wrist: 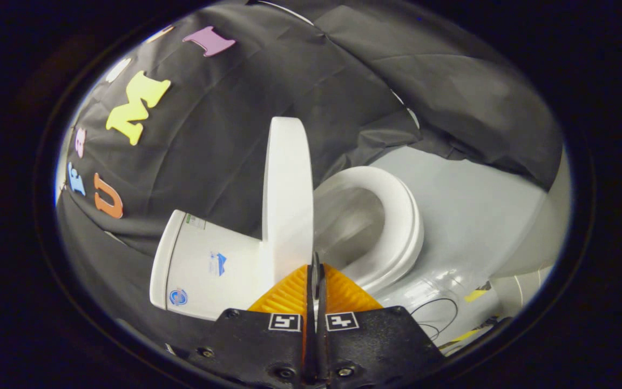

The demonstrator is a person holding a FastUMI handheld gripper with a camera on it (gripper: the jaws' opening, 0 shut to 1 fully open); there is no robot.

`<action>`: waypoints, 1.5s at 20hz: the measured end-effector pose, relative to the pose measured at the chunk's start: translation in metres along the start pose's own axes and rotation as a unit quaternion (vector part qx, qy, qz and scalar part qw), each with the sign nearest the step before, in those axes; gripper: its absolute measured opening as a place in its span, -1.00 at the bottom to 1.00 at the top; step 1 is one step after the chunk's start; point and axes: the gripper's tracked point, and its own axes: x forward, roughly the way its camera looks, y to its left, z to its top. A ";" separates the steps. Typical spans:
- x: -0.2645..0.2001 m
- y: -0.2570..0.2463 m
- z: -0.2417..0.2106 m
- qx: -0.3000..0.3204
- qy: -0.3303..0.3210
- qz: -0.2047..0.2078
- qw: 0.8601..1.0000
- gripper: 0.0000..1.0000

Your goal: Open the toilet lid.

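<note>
Black cloth backs a white toilet (208, 265) on a pale floor (478, 205). Its lid (288, 194) stands raised, edge just ahead of the tongs (315, 270), beside the seat (397, 227). Tongs are clenched together, gripping nothing.

Raised lid (288, 200) stands between tank (208, 265) and seat (397, 227).

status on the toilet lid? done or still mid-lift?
Done, by the look of it: the lid stands raised, edge-on, against the tank, and the seat and bowl lie exposed. In hand: nothing; the gripper has its fingers closed together with nothing between them, tips near the lid's lower edge; contact can't be judged. Left: probably only backing the gripper away.
</note>
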 end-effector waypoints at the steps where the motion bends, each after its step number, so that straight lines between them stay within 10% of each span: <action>1: -0.001 0.003 -0.001 -0.009 -0.001 -0.002 1.000 -0.92; 30: -0.020 0.093 -0.021 -0.189 -0.049 -0.064 0.979 -0.92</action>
